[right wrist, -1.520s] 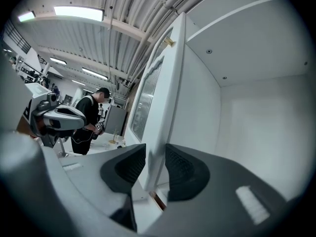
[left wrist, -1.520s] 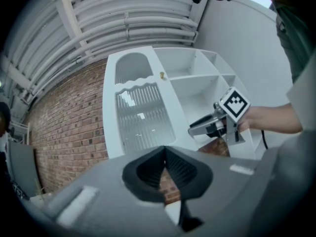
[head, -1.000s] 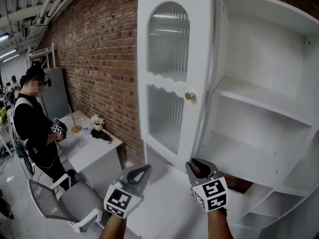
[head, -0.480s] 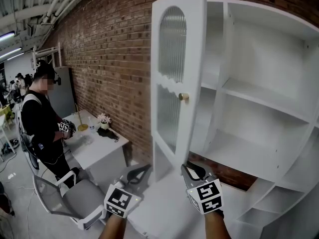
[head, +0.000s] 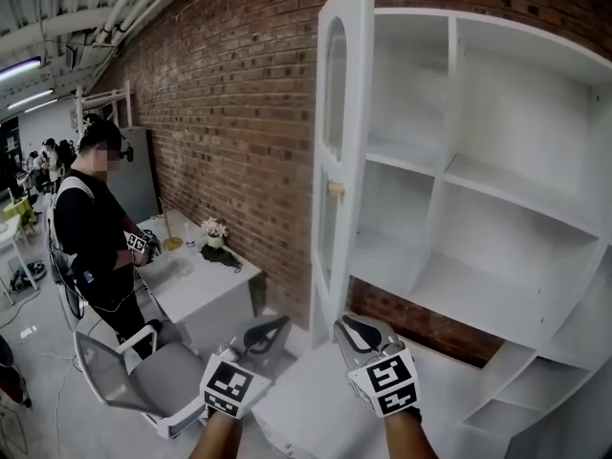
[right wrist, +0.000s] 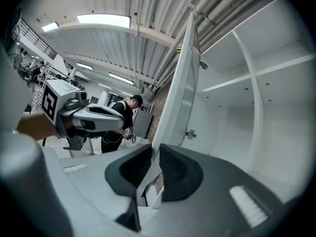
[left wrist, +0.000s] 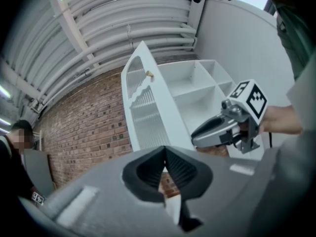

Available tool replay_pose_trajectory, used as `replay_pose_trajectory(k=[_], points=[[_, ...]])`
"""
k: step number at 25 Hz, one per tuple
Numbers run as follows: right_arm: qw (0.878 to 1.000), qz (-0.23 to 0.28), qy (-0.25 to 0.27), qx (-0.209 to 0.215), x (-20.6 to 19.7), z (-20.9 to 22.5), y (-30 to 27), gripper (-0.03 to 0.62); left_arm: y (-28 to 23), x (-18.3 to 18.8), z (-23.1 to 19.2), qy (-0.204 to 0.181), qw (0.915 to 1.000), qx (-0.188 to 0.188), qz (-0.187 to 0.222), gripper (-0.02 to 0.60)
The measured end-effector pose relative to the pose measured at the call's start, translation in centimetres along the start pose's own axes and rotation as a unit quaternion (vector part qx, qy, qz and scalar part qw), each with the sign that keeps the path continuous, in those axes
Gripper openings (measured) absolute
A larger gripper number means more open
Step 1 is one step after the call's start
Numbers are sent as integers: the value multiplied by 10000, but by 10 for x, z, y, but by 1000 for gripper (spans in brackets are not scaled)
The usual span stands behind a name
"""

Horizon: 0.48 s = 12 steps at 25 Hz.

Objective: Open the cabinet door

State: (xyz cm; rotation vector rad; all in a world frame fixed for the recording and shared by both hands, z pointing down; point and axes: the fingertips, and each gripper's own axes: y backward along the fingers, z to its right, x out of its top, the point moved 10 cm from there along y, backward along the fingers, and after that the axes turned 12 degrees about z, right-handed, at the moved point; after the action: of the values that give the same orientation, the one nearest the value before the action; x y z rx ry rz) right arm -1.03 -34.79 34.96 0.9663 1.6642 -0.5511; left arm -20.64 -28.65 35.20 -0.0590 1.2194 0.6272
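The white cabinet [head: 497,189] stands against the brick wall with its empty shelves showing. Its door [head: 339,142] with ribbed glass panels stands swung out, almost edge-on in the head view, with a small brass knob [head: 336,189]. Both grippers hang low in front, short of the door. My left gripper [head: 275,331] is shut with nothing in it, its tips meeting in the left gripper view [left wrist: 165,152]. My right gripper [head: 352,331] is closing, a narrow gap left between its pads [right wrist: 155,152] and nothing between them. The door [right wrist: 180,83] rises just beyond it.
A person [head: 96,228] holding grippers stands at the left beside a white table [head: 206,280] with small items. A grey chair [head: 143,381] is below that. The brick wall [head: 229,113] runs behind, and a white platform [head: 306,400] lies under my grippers.
The door has swung from facing me to nearly edge-on, baring the left shelves. The right gripper has let the door's lower edge go, drawn back, and its jaws have narrowed.
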Motion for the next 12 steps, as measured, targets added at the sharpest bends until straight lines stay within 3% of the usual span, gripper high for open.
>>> replay_pose_trajectory(k=[12], points=[[9986,167,78,502,11,-50,-45,31,42,3,-23,-87,9992,374,-116,2]])
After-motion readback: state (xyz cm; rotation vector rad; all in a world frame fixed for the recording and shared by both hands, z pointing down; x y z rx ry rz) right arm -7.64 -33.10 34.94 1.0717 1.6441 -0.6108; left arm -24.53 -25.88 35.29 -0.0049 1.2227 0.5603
